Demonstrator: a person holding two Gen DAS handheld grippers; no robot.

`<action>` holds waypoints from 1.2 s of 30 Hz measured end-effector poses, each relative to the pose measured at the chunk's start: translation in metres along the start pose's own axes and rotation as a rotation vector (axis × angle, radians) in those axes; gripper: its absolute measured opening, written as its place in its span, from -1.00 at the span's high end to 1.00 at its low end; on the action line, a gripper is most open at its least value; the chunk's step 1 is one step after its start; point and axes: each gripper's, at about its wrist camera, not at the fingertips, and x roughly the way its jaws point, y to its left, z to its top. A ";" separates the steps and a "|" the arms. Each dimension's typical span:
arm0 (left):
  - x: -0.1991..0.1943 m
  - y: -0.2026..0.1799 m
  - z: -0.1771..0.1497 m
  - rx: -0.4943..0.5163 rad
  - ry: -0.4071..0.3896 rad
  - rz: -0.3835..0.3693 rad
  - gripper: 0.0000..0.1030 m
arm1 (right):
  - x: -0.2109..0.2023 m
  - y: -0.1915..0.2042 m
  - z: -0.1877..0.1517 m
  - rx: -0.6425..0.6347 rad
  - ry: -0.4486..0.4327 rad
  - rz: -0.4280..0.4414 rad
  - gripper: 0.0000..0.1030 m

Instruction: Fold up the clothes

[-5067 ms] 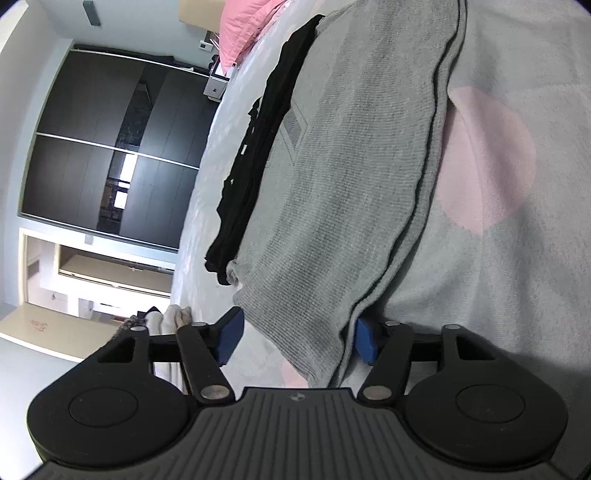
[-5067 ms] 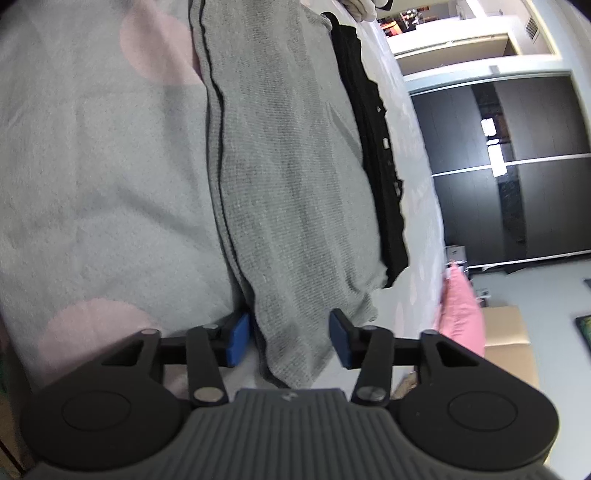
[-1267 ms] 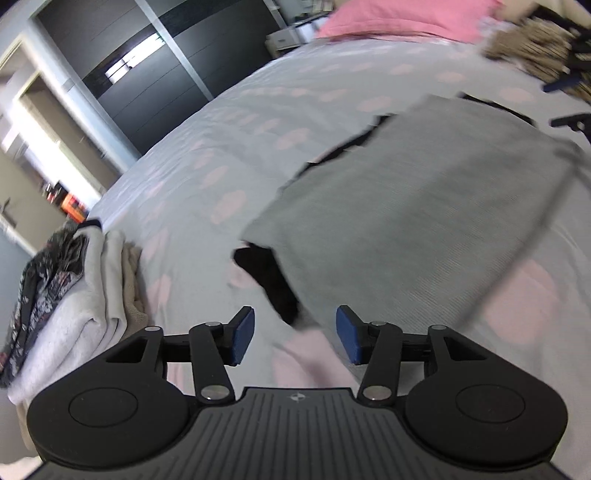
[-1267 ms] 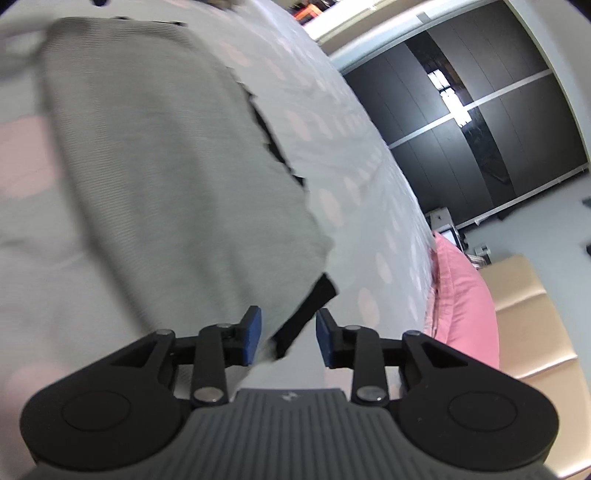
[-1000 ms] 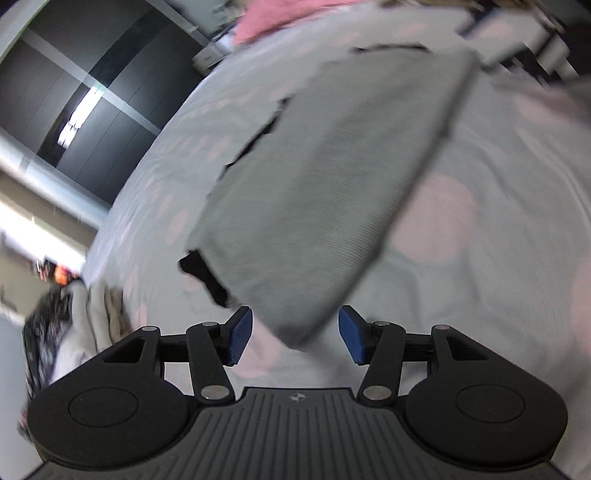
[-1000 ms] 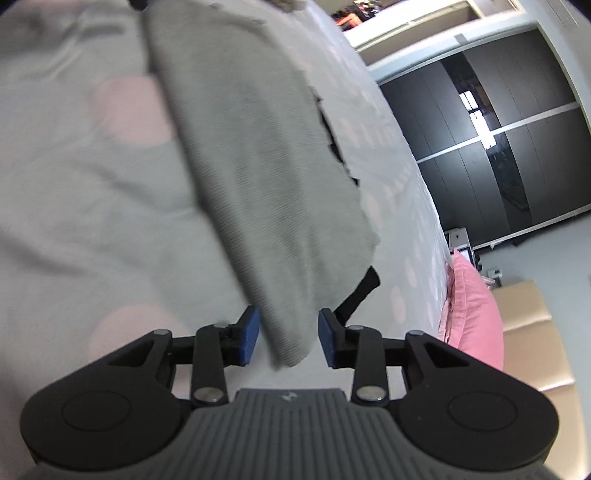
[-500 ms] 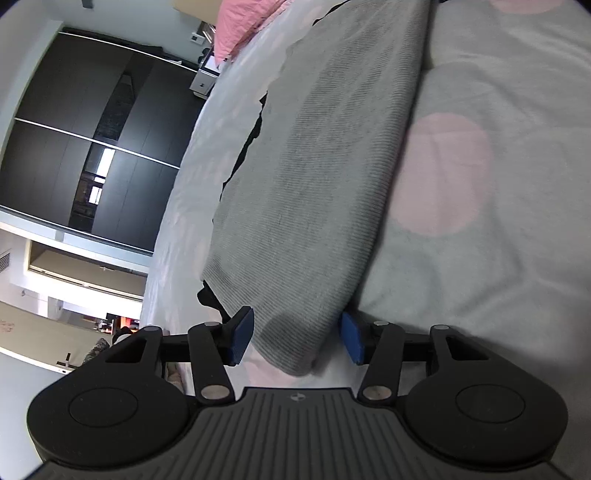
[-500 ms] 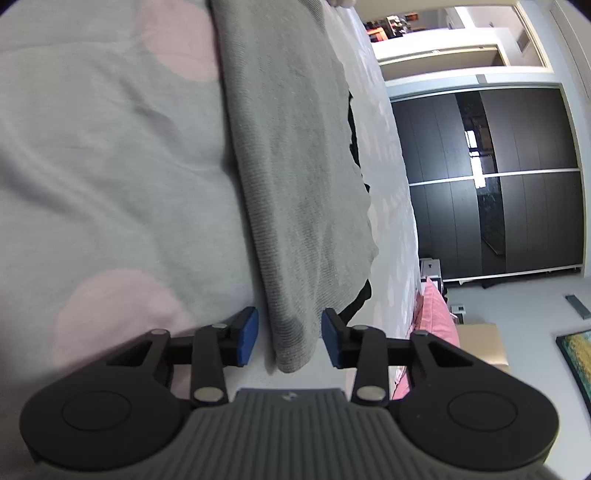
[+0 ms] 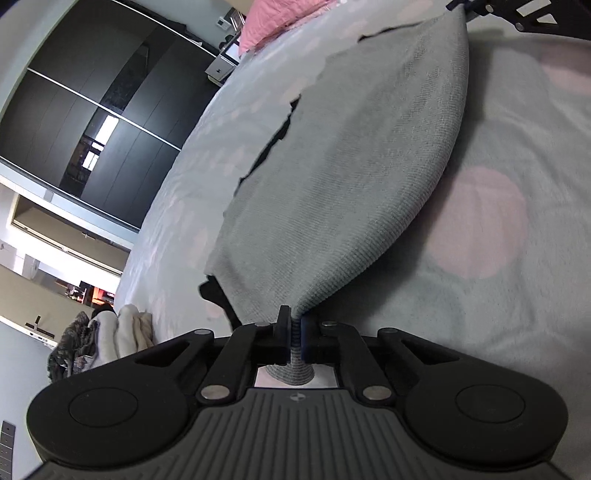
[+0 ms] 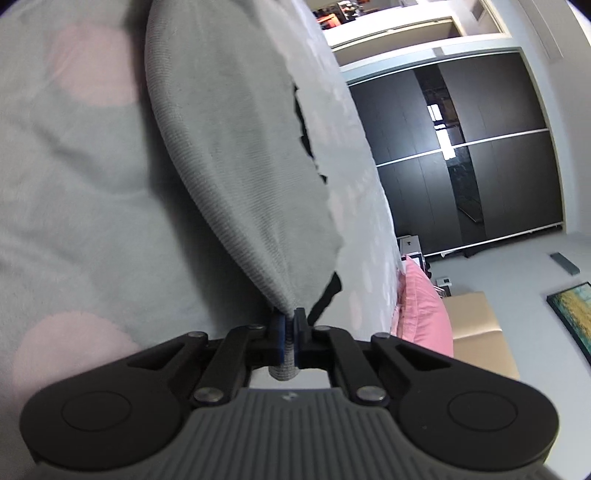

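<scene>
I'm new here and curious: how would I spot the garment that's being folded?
Look at the bed with its pale bedspread dotted with pink circles. Lying across it is the grey knit garment, pinched at its ends by both tools' jaws; unlike the black garment peeking from beneath, it is light and ribbed.

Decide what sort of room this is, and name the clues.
Most likely a bedroom: a bed with spotted bedding, a pink pillow at its head, and a dark sliding wardrobe along the wall.

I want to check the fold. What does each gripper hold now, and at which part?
Both hold the grey knit garment: the left gripper and the right gripper each pinch one near corner, jaws shut on the cloth.
</scene>
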 end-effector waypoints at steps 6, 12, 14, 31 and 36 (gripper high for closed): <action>-0.025 0.022 -0.001 0.001 -0.022 0.002 0.96 | -0.025 -0.013 -0.005 -0.003 -0.003 0.007 0.93; -0.059 0.024 -0.013 0.041 -0.045 -0.026 0.96 | -0.066 -0.020 -0.012 0.003 0.004 0.071 0.93; -0.073 0.022 -0.018 0.060 -0.056 -0.042 0.96 | -0.083 -0.022 -0.013 -0.011 0.008 0.102 0.93; -0.104 -0.016 -0.054 0.230 -0.018 -0.289 0.96 | -0.129 -0.005 -0.022 -0.238 0.062 0.380 0.93; -0.083 -0.020 -0.055 0.183 0.031 -0.367 0.95 | -0.116 0.013 -0.020 -0.276 0.079 0.422 0.93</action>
